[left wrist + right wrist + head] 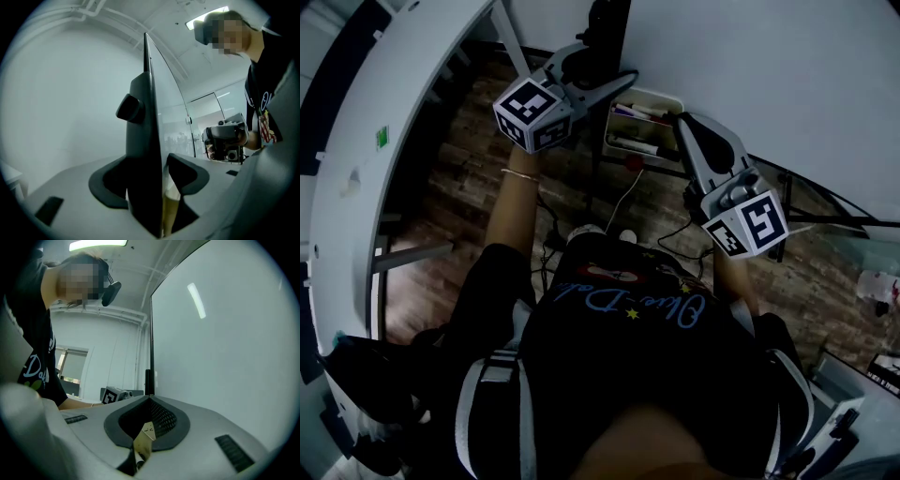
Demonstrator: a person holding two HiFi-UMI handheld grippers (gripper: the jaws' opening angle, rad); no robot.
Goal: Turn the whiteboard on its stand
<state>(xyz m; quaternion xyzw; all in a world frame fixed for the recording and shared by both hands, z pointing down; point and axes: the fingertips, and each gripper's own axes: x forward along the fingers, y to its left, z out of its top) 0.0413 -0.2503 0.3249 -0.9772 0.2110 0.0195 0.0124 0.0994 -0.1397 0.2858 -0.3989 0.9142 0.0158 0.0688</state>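
Two grippers are raised to the whiteboard (750, 75), which stands upright in front of the person, and its marker tray (661, 95) lies between them in the head view. The left gripper (157, 168) has its jaws pinched on the dark frame of the board, which runs up between them. The right gripper (150, 401) has its jaw tips closed on the thin frame edge, with the white face on its right side.

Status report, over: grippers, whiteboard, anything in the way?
Left gripper shut on whiteboard edge. Right gripper shut on it too. Marker tray between them, cables on floor beneath.
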